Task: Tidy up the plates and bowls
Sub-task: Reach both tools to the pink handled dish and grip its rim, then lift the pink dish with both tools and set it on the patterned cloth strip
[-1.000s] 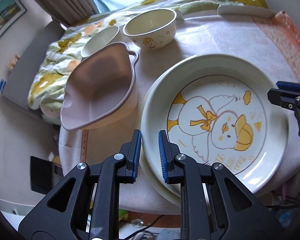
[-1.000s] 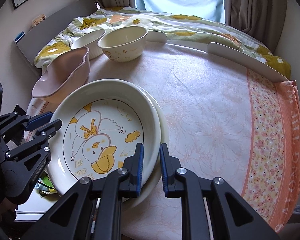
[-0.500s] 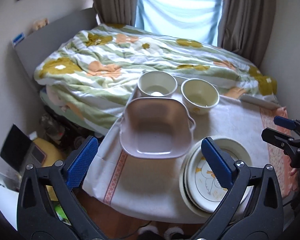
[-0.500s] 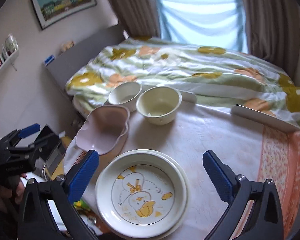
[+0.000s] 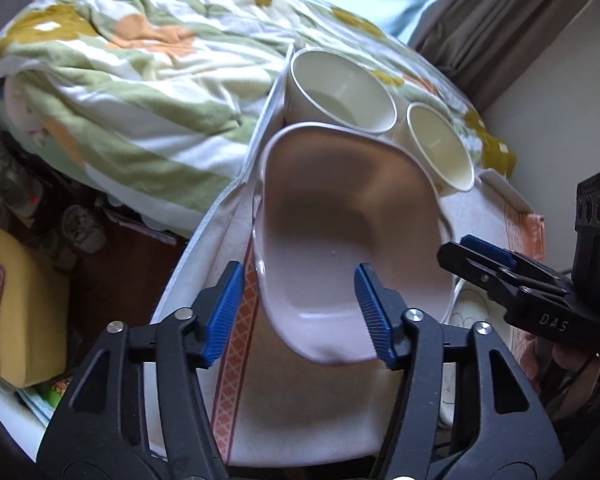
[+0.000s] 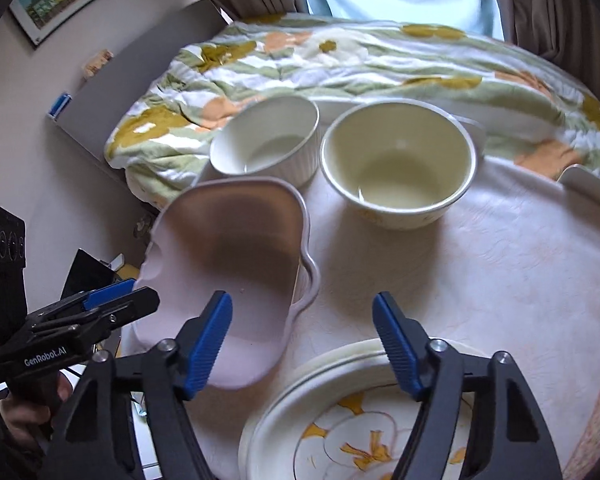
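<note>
A pink dish with wavy handles (image 5: 352, 240) sits at the table's left edge. My left gripper (image 5: 298, 312) hangs over its near-left rim; the jaws are closing with that rim between them, and the pads stay clear of it. My right gripper (image 6: 302, 316) straddles the pink dish's (image 6: 236, 264) right handle. Its jaws are closing too, without contact. Behind stand a white ribbed ramekin (image 6: 266, 148) and a cream bowl (image 6: 398, 164). A duck plate (image 6: 360, 432) lies stacked on another plate under the right gripper. The left gripper (image 6: 112, 300) shows at the dish's far side.
The round table wears a pale cloth (image 6: 480, 260) with an orange border. A bed with a flowered quilt (image 6: 340, 60) presses against the table's far edge. Clutter and a yellow box (image 5: 20, 308) sit on the floor to the left. A hand (image 6: 16, 412) holds the left gripper.
Both grippers left the duck plate and swung over to the pink dish. Both went from shut to wide open and now stand narrower.
</note>
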Tool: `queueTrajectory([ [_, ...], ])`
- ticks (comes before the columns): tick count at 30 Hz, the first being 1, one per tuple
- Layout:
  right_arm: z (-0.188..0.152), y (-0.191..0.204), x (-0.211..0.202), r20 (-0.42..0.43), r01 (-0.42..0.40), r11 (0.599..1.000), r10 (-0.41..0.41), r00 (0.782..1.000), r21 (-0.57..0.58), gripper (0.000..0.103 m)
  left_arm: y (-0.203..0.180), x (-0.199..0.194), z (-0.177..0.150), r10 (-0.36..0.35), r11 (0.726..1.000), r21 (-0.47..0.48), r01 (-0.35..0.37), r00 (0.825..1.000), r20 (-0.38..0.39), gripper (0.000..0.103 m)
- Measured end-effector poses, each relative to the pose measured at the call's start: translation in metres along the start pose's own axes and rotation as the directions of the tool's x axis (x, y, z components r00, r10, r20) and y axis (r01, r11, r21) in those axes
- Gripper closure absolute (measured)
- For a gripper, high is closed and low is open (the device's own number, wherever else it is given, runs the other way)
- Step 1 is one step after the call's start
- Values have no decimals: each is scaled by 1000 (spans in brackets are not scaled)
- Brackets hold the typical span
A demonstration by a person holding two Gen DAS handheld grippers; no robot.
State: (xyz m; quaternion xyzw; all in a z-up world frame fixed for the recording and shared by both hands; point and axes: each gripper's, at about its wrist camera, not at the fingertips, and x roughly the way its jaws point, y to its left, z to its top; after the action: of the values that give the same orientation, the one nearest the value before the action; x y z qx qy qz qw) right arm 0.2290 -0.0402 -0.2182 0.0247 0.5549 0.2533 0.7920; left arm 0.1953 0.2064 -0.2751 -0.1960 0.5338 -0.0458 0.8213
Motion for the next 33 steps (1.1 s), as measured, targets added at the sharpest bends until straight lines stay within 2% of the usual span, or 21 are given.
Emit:
queueTrajectory([
  [3, 1, 0, 16, -25, 6, 1000, -5, 1000, 30, 46, 4, 16, 6, -16, 1000, 23, 17, 999, -28, 55],
  [5, 3, 0, 21, -32, 9, 999, -7, 999, 45, 49, 6, 23, 11, -16, 999, 38, 18, 999, -46, 71],
  [7, 4, -1, 26, -36, 6, 998, -4, 999, 63, 55, 9, 30, 15, -2, 999, 47, 5, 998, -64, 77],
  [8, 5, -2, 28, -41, 6, 997, -4, 999, 71, 61, 10, 32, 16, -3, 999, 51, 7, 998, -69, 82],
  [9, 5, -4, 30, -47, 7, 997, -4, 999, 79, 72, 10, 33, 17, 4, 998, 59, 0, 997, -71, 86],
  [10, 6, -4, 33, -54, 5, 996, 0, 999, 86, 76, 9, 33, 17, 13, 998, 66, -8, 997, -73, 91],
  [12, 5, -5, 37, -74, 5, 996, 2, 997, 92, 91, 9, 35, 19, 17, 997, 75, -12, 997, -77, 93],
  [18, 4, 1, 31, -51, 15, 997, -11, 999, 79, 92, 0, 22, 21, 60, 992, 118, -55, 997, -45, 93],
  [24, 7, 8, -4, 30, -2, 998, 0, 1000, 60, 92, -26, -16, 26, 73, 985, 155, -75, 997, 16, 93],
  [29, 4, -3, -54, 111, -21, 998, 15, 994, 59, 92, -79, -49, 22, 82, 973, 208, -98, 993, 84, 93],
  [33, -8, -25, -98, 168, -20, 998, 9, 986, 62, 92, -135, -63, 7, 59, 971, 225, -84, 992, 113, 93],
])
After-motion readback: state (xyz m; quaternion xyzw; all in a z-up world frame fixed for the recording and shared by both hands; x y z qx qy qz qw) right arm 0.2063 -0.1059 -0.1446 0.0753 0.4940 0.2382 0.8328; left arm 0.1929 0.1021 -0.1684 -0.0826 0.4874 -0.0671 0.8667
